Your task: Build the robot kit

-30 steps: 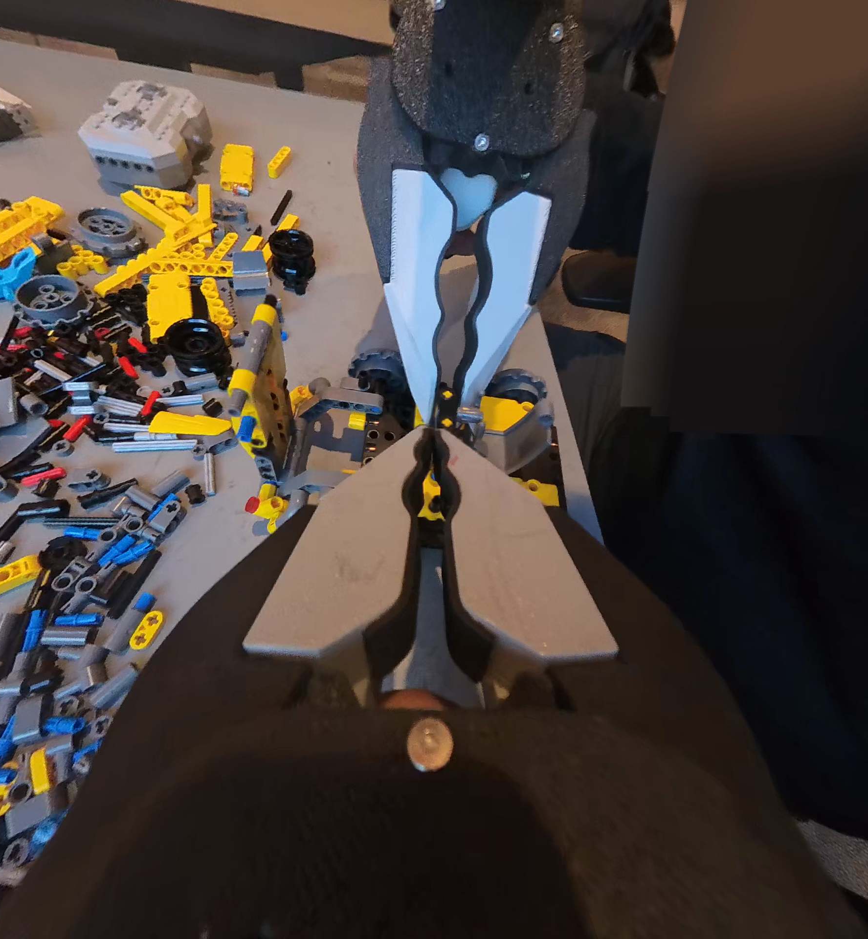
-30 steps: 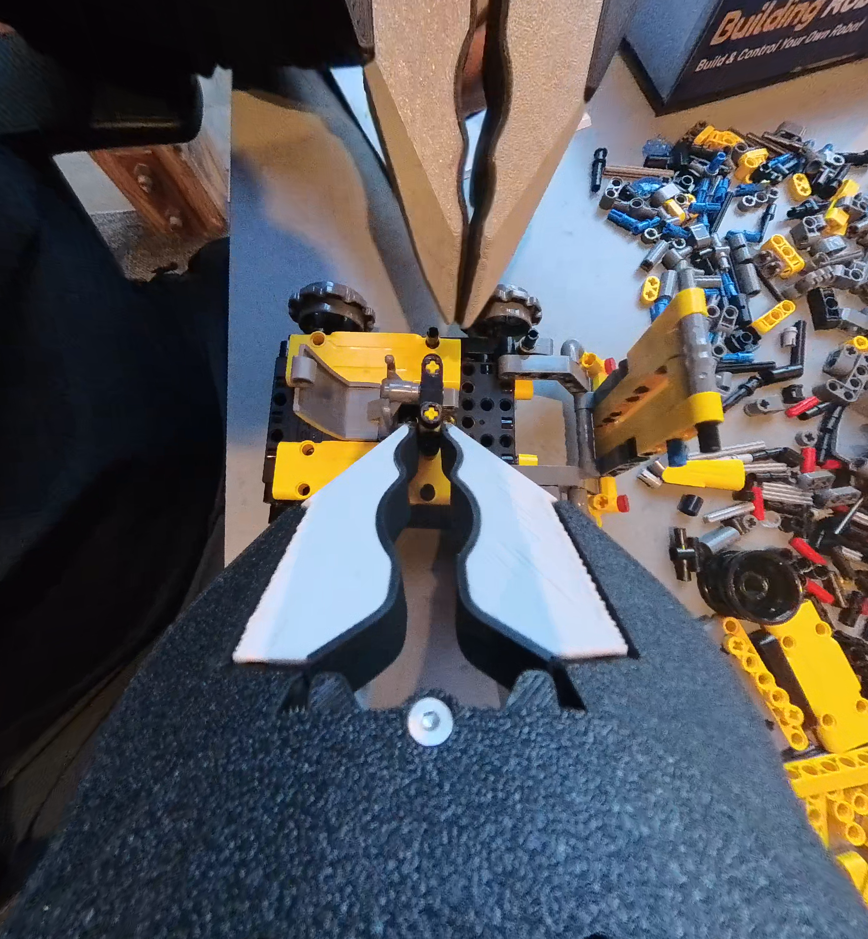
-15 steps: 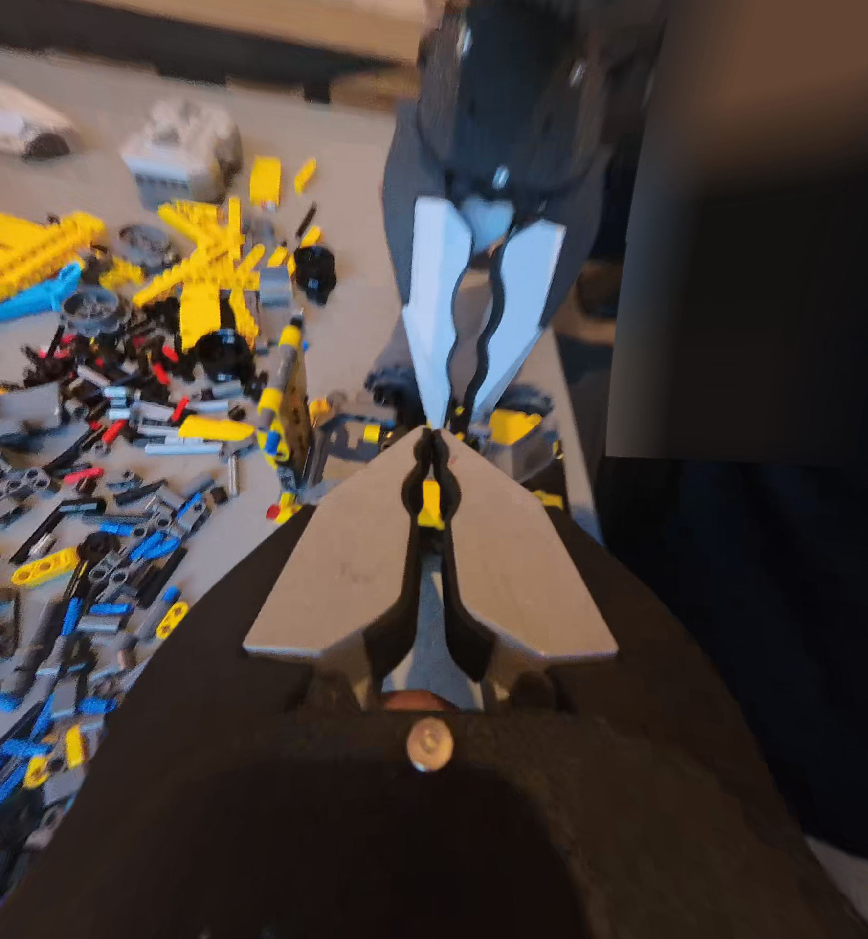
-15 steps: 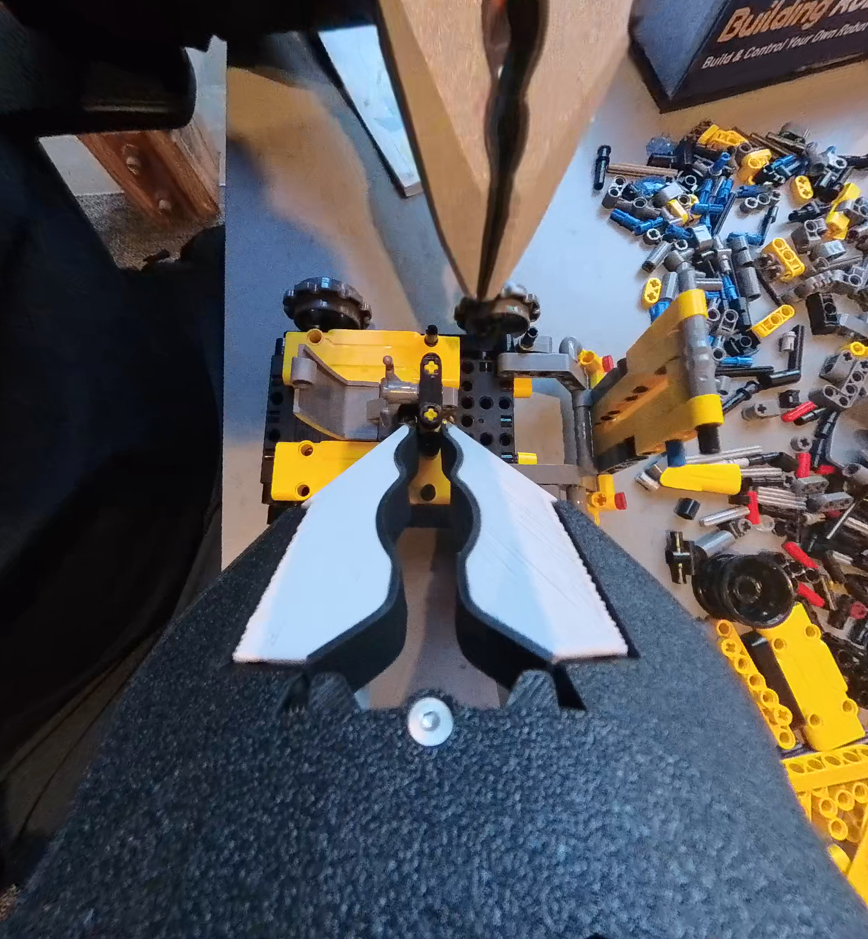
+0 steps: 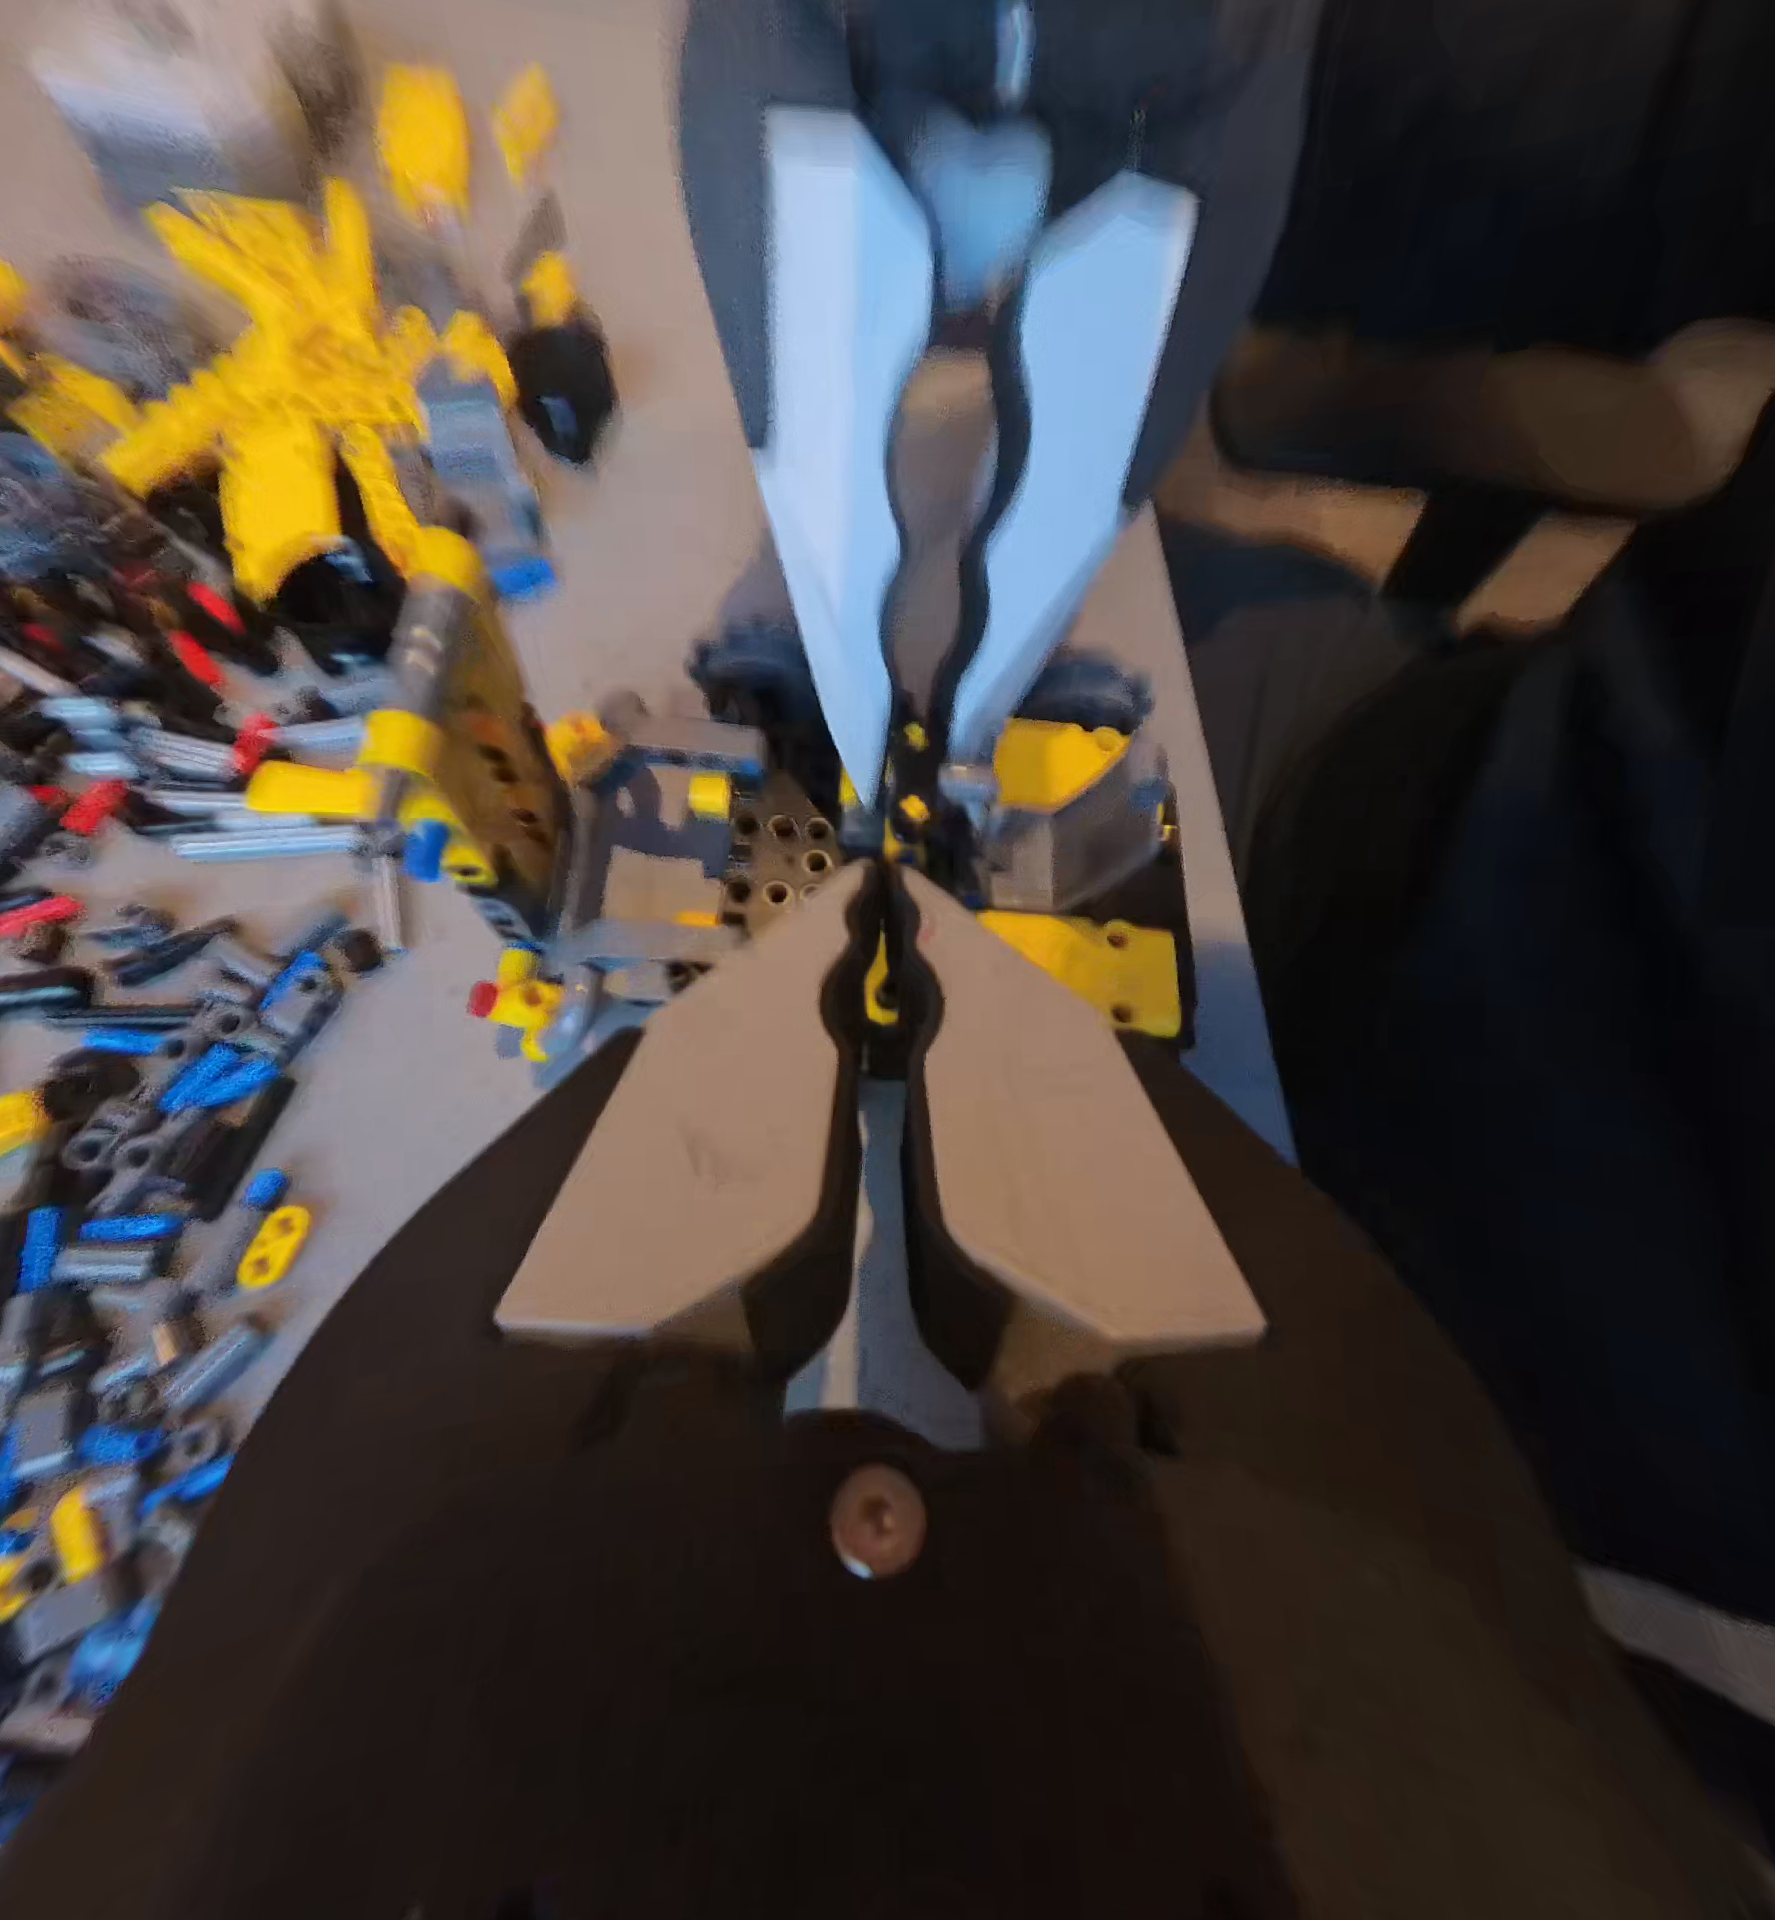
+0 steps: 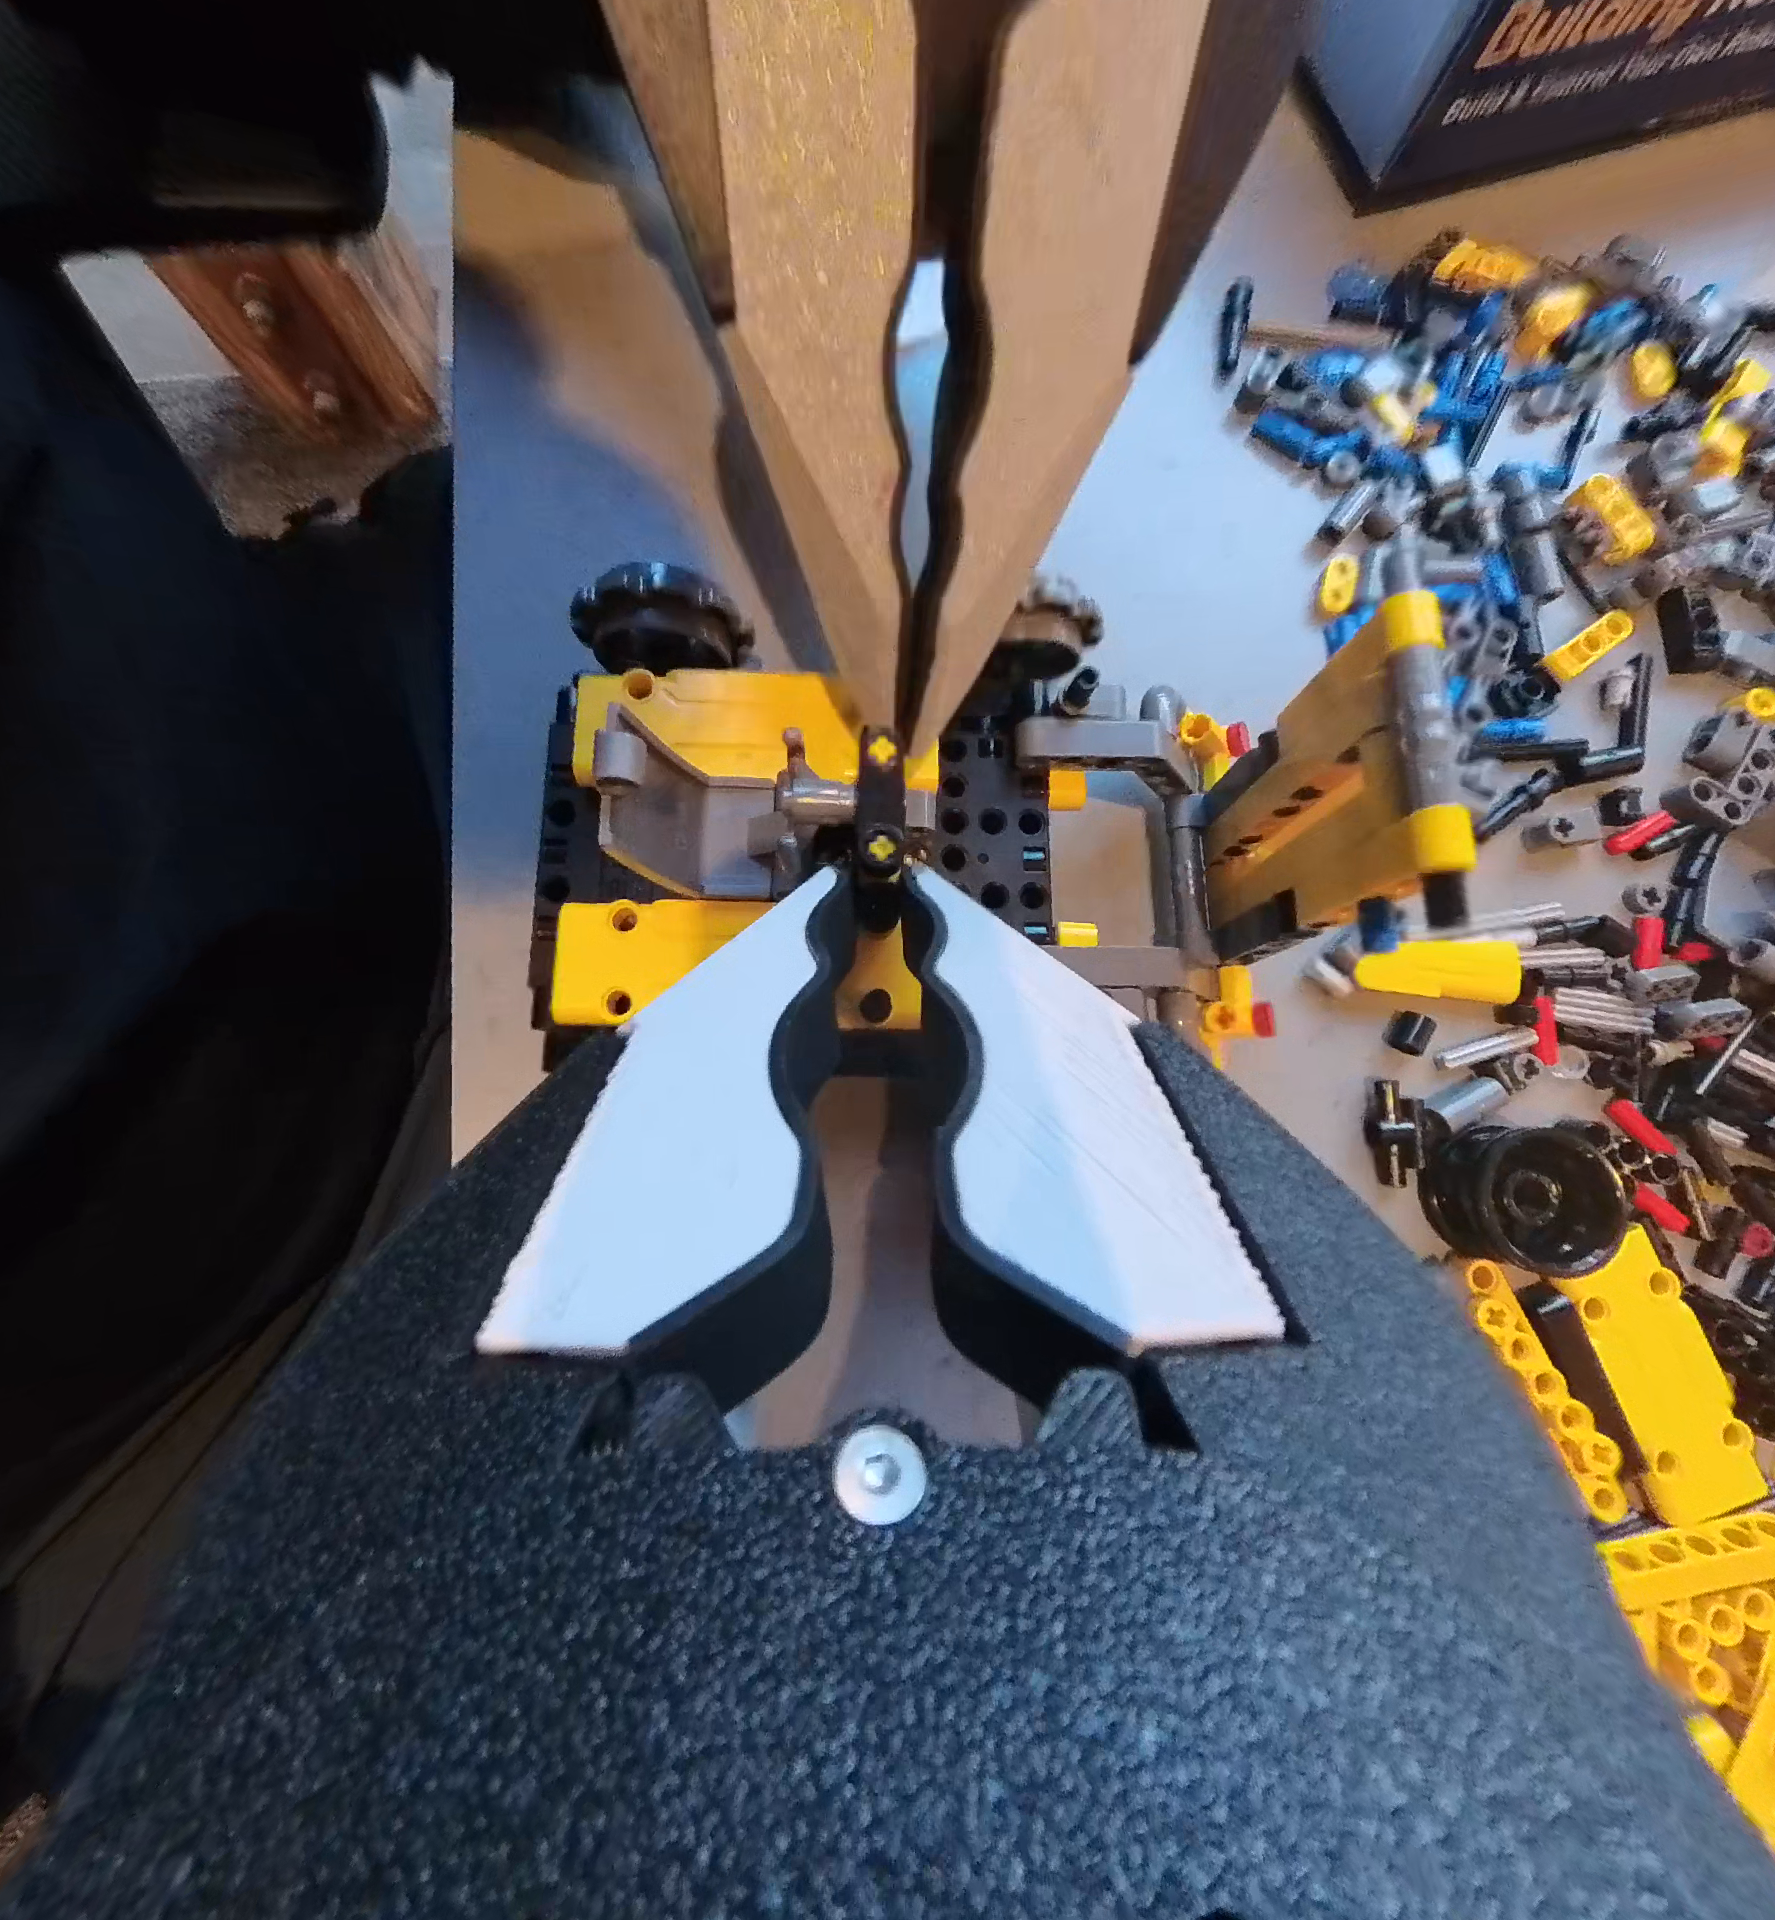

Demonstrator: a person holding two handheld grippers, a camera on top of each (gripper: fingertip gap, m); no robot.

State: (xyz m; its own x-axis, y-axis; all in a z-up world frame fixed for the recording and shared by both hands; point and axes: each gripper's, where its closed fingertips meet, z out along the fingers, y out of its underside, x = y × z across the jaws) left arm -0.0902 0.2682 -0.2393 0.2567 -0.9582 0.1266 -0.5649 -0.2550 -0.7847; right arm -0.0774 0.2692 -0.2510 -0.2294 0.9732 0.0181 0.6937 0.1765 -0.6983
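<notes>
Gripping black lever (image 6: 881, 821), right gripper (image 6: 878, 883); left gripper (image 6: 904, 717) apparently touching.

A pale grey surface (image 6: 592, 499) carries everything, lit warmly from above with soft shadows. Beyond its left edge a wooden furniture leg (image 6: 291, 343) stands on speckled grey carpet (image 6: 239, 457). A dark box (image 6: 1589, 94) rests at the surface's far right corner.

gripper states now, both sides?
Left gripper: shut, tips at the small black link.
Right gripper: shut on the small black link.
</notes>
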